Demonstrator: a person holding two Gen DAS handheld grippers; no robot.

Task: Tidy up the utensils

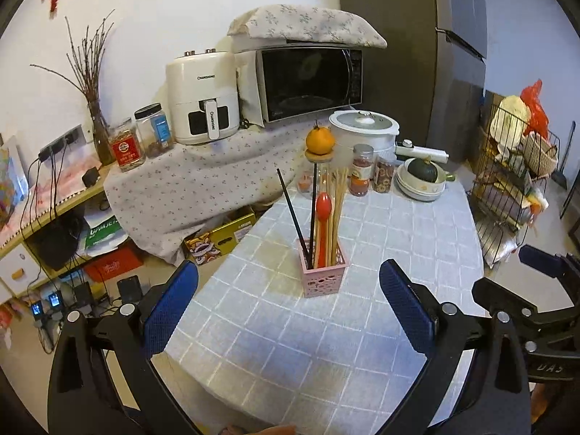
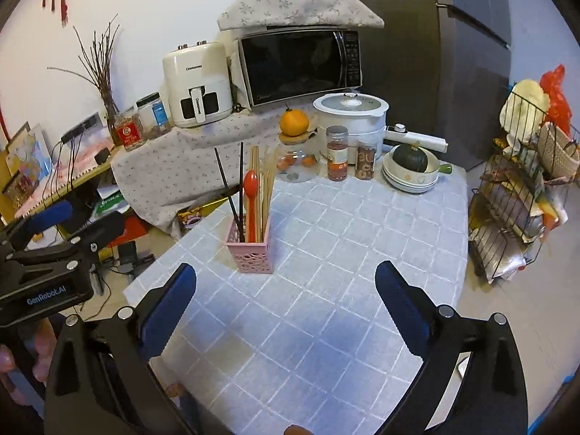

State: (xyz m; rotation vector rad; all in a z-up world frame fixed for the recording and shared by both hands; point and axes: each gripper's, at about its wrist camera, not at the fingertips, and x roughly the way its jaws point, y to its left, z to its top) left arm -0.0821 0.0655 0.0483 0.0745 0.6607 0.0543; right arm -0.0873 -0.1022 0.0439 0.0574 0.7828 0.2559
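Presently: pink holder on worktop, light, tippable; chopsticks stiff, slim — grasp mid-shaft. Left gripper, right gripper: jaws apart, empty.

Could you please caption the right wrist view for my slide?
Open right gripper above tiled table, facing pink holder of chopsticks and red spoon.

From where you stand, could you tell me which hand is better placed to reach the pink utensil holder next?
Left, marginally. The pink holder sits nearly centred ahead of the open left tool; the right tool, also open and empty, has it off to its left.
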